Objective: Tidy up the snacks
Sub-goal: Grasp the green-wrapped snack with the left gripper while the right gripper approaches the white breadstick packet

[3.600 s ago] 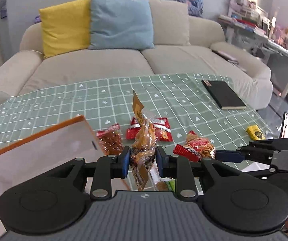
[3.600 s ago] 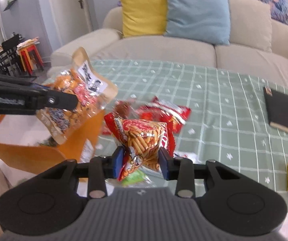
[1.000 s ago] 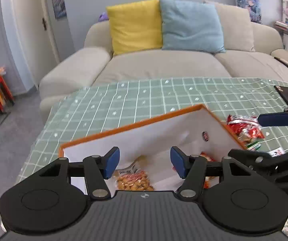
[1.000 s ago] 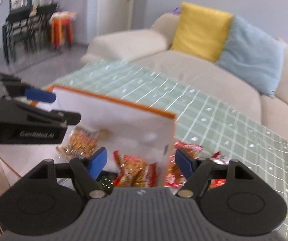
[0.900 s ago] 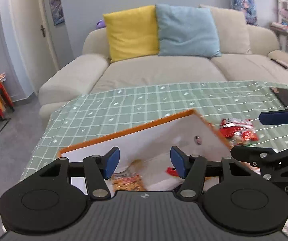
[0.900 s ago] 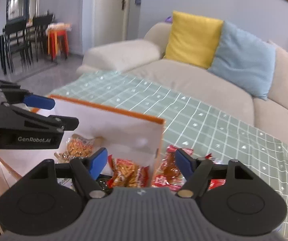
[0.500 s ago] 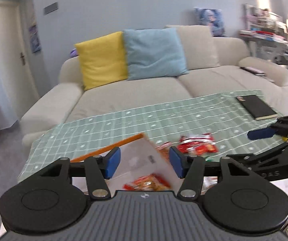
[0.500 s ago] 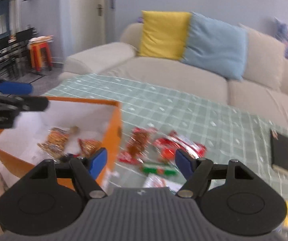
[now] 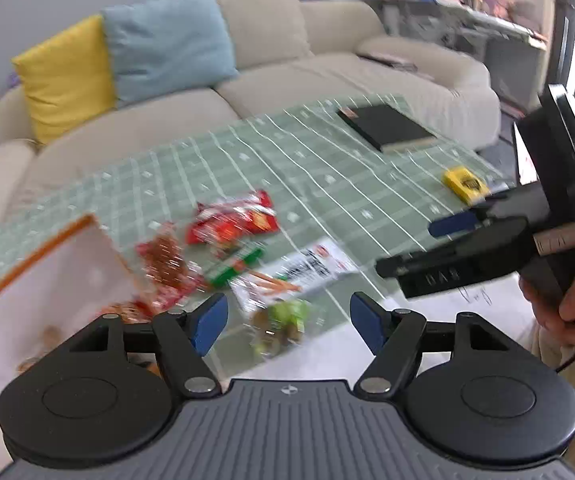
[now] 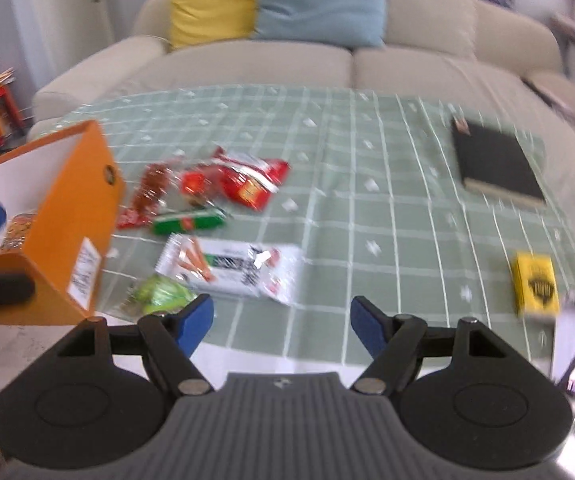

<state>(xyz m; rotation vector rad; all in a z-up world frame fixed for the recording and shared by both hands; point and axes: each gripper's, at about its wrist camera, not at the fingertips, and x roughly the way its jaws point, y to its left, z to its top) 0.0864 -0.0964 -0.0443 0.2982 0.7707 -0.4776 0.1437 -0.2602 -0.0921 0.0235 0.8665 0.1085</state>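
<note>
I am hovering over the loose snacks beside the orange box (image 10: 67, 216), my left gripper (image 9: 287, 322) just widening, empty above the green packet (image 9: 287, 316). My right gripper (image 10: 281, 322) is gaping empty, needing to descend onto the white packet (image 10: 231, 266).

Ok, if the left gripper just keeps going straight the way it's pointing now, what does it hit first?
Most likely the green snack packet, which sits between the open fingers of the left gripper near the table edge. The white packet with orange sticks lies just beyond it. The picture is blurred, so depth is uncertain.
</note>
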